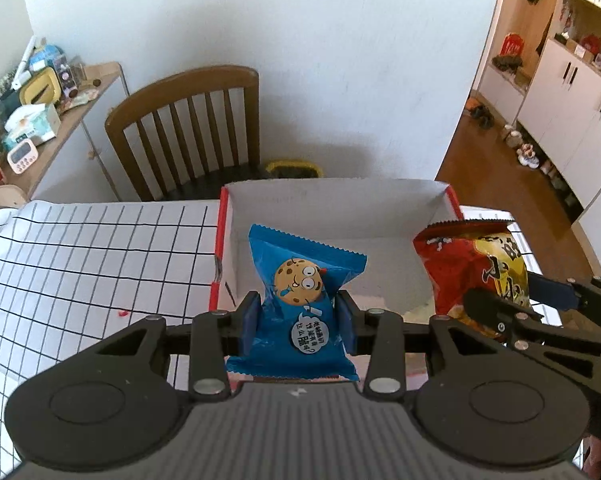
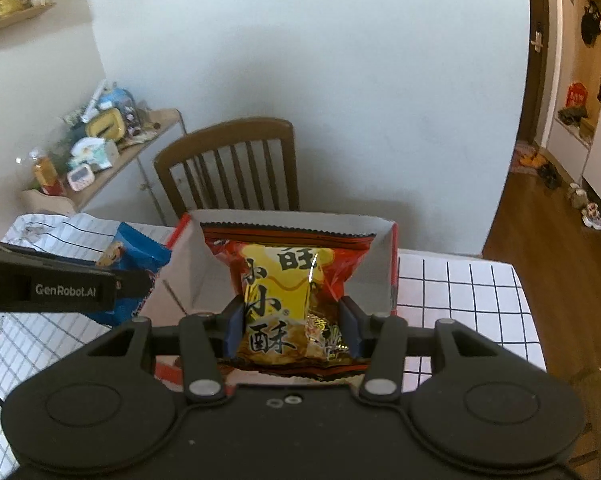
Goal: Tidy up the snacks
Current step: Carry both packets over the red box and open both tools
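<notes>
A wooden chair (image 1: 188,128) stood against a white wall (image 1: 300,40); a cluttered shelf (image 1: 52,120) sat left, wood flooring (image 1: 480,160) right.

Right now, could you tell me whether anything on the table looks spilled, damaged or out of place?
Nothing stands out. The blue cookie packet and the red snack bag look intact in the grippers over the open box; only a tiny red scrap lies on the checked tablecloth.

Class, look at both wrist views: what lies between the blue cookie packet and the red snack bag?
Only bare white box interior separates the blue cookie packet from the red snack bag; the left wrist view shows this best.
</notes>
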A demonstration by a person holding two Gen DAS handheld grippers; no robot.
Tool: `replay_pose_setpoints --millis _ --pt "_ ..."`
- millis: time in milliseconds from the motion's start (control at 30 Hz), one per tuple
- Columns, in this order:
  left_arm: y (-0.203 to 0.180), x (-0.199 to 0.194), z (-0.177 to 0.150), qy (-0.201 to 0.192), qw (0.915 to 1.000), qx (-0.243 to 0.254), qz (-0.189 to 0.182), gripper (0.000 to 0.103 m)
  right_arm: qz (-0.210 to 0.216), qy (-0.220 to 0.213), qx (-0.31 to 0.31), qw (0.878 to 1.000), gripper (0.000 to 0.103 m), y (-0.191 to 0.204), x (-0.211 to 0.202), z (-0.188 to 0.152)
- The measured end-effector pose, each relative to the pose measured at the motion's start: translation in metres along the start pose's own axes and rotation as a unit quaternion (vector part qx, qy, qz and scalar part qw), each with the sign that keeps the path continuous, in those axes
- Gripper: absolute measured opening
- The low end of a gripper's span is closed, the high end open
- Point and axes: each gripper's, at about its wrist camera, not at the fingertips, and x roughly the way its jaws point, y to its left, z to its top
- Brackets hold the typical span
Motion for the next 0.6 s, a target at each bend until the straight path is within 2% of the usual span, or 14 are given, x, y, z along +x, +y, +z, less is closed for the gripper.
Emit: replay_pose_setpoints --millis 300,600 --pt "-0.001 0.058 0.009 0.039 0.9991 0.011 0.010 0.039 -0.023 0.059 0.010 0.998 0.048 -0.012 0.057 -0.002" --pt "-0.002 0.103 0.006 0.076 0.9966 0.026 0.019 0.040 -0.033 0.105 -0.002 0.994 0.048 -0.008 0.092 -0.008"
